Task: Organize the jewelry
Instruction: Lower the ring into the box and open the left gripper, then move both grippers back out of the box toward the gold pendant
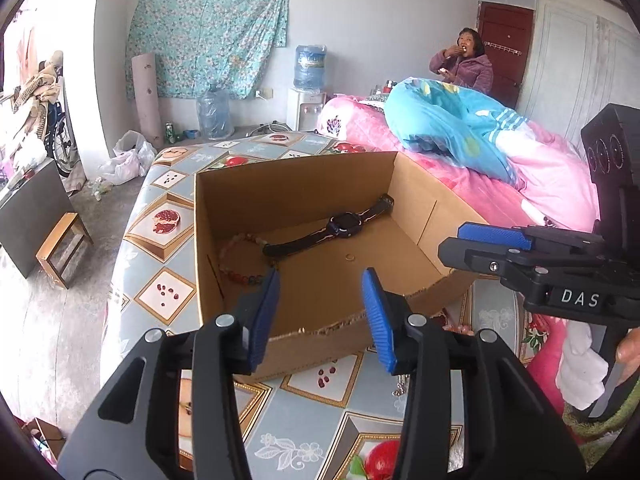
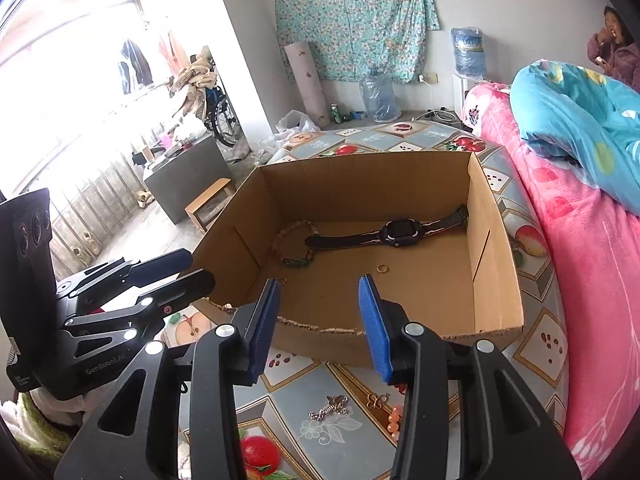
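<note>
Your box [image 2: 496, 264] holds one watch [image 2: 394, 232], one bead bracelet [image 2: 294, 248], two rings [image 2: 382, 268].
Left claw [image 1: 320, 312] and right claw [image 2: 319, 316]: both spread, empty.

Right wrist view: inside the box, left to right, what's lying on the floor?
Small ring by the left wall → bead bracelet → gold ring → watch face, all in the cardboard box.

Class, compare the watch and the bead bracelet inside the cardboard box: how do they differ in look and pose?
The watch is dark, with a flat strap laid out straight; the bead bracelet is a closed loop of round, pale and green beads. The watch reaches toward the right wall, the bracelet lies nearer the left. Both rest on the floor of the cardboard box.
</note>
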Demonstrator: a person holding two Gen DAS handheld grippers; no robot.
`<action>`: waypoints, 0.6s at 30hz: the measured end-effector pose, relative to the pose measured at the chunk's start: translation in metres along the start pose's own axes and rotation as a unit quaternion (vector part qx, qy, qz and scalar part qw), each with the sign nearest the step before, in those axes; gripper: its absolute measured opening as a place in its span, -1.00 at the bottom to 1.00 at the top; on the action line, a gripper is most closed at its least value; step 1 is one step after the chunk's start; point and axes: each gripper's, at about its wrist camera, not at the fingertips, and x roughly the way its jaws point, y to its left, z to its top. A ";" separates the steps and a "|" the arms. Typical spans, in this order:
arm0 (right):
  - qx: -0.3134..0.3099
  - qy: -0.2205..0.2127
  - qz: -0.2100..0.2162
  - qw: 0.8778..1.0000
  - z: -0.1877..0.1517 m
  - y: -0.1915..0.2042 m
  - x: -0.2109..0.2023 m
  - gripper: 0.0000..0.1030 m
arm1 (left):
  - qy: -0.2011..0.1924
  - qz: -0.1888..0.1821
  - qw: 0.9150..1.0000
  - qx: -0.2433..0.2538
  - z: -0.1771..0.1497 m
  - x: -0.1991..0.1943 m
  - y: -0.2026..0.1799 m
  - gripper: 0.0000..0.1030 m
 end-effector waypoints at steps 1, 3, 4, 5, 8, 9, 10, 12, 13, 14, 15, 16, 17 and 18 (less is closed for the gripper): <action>0.000 0.001 0.001 1.000 -0.003 0.001 -0.002 -0.19 | -0.001 -0.003 1.000 -0.001 -0.004 -0.005 0.001 -0.16; -0.003 0.003 0.002 1.000 -0.011 0.005 -0.007 -0.19 | -0.004 -0.005 1.000 -0.002 -0.015 -0.014 0.001 -0.10; -0.004 0.005 0.001 1.000 -0.015 0.007 -0.008 -0.19 | -0.003 -0.006 1.000 -0.003 -0.021 -0.018 0.001 -0.08; -0.004 0.008 0.002 1.000 -0.019 0.009 -0.009 -0.18 | 0.000 -0.006 1.000 -0.002 -0.027 -0.021 0.001 -0.07; 0.000 0.022 0.006 1.000 -0.037 0.014 -0.009 -0.18 | 0.012 -0.003 1.000 -0.003 -0.048 -0.024 0.001 -0.01; 0.001 0.028 0.006 1.000 -0.044 0.015 -0.008 -0.18 | 0.023 -0.002 1.000 -0.007 -0.056 -0.022 0.001 0.00; 0.004 0.037 0.006 0.999 -0.050 0.016 -0.005 -0.18 | 0.035 -0.001 0.999 -0.011 -0.064 -0.018 0.001 0.00; 0.015 0.051 0.002 0.999 -0.063 0.015 -0.001 -0.18 | 0.059 0.003 0.998 -0.019 -0.079 -0.008 0.002 0.00; 0.021 0.058 0.004 0.998 -0.070 0.014 0.001 -0.18 | 0.074 0.007 0.997 -0.022 -0.087 -0.002 0.002 0.00; 0.026 0.066 0.003 0.997 -0.076 0.013 0.003 -0.18 | 0.085 0.010 0.996 -0.025 -0.094 0.003 0.003 0.00; 0.027 0.072 -0.004 0.997 -0.082 0.014 0.004 -0.18 | 0.092 0.011 0.995 -0.027 -0.100 0.007 0.004 0.00; 0.028 0.076 -0.010 0.997 -0.086 0.013 0.005 -0.18 | 0.101 0.013 0.994 -0.029 -0.105 0.012 0.003 0.00; 0.029 0.082 -0.018 0.996 -0.091 0.013 0.006 -0.18 | 0.108 0.017 0.994 -0.029 -0.108 0.016 0.002 0.00; 0.029 0.086 -0.030 0.995 -0.094 0.014 0.008 -0.18 | 0.113 0.020 0.993 -0.028 -0.112 0.020 0.000 0.00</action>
